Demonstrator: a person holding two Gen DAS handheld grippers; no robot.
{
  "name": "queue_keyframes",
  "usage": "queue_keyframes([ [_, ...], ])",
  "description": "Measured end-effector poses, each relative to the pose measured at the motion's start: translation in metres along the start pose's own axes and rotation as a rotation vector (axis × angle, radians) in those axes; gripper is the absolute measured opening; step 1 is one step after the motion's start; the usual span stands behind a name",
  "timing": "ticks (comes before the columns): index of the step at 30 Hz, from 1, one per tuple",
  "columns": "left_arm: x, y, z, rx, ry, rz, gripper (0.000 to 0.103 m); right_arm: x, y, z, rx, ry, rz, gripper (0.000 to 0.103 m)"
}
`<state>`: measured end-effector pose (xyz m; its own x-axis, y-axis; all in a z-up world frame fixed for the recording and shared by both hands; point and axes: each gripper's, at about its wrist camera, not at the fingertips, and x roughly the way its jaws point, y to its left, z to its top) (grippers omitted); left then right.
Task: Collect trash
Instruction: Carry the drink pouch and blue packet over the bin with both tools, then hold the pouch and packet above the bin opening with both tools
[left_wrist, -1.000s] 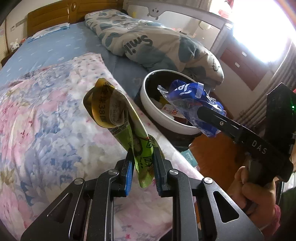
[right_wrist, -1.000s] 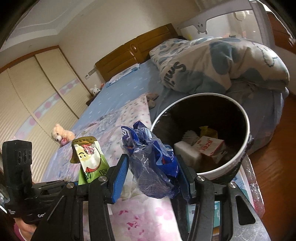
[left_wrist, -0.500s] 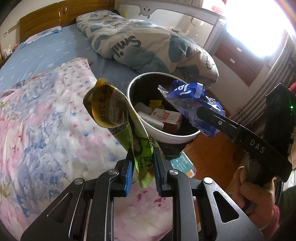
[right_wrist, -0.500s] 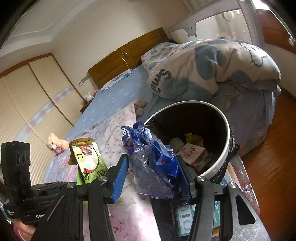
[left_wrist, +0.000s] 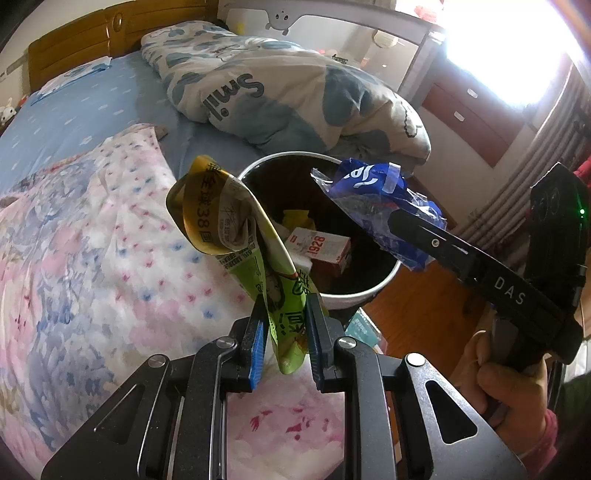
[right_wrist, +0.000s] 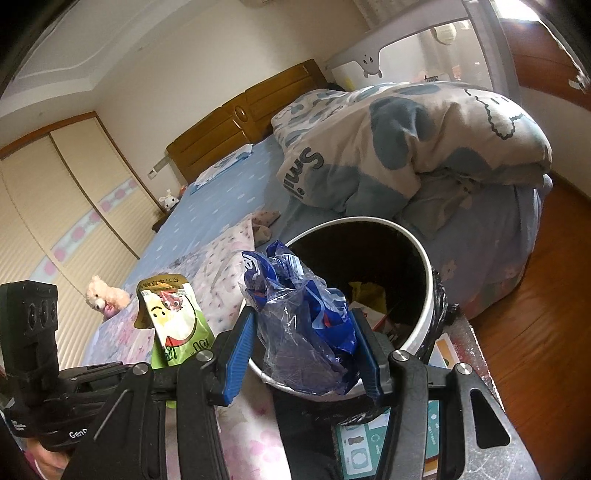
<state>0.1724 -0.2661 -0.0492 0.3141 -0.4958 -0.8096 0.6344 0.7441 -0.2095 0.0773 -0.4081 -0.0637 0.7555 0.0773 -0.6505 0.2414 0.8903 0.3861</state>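
A: What did the left gripper (left_wrist: 284, 339) have?
B: It was clamped on a green pouch (left_wrist: 258, 258) standing up beside the bin (left_wrist: 354, 295).
A: And the right gripper (right_wrist: 303, 350)?
B: It pinched a crumpled blue wrapper (right_wrist: 306, 321) just over the bin's white rim, next to the bed (left_wrist: 85, 110). A red-and-white box (left_wrist: 321, 247) lay inside.

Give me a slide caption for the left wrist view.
Left gripper holds a green snack pouch and right gripper a blue wrapper above the trash bin.
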Motion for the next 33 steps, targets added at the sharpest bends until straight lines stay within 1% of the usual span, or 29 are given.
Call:
queue_keyframes([
  [9, 0.006, -0.005, 0.01, 0.01, 0.003, -0.003, 0.018, 0.004, -0.005, 0.008, 0.001, 0.0, -0.007, 0.051],
  [33, 0.016, -0.006, 0.021, 0.003, 0.012, -0.017, 0.018, 0.01, -0.008, 0.017, -0.002, 0.002, -0.018, 0.051],
])
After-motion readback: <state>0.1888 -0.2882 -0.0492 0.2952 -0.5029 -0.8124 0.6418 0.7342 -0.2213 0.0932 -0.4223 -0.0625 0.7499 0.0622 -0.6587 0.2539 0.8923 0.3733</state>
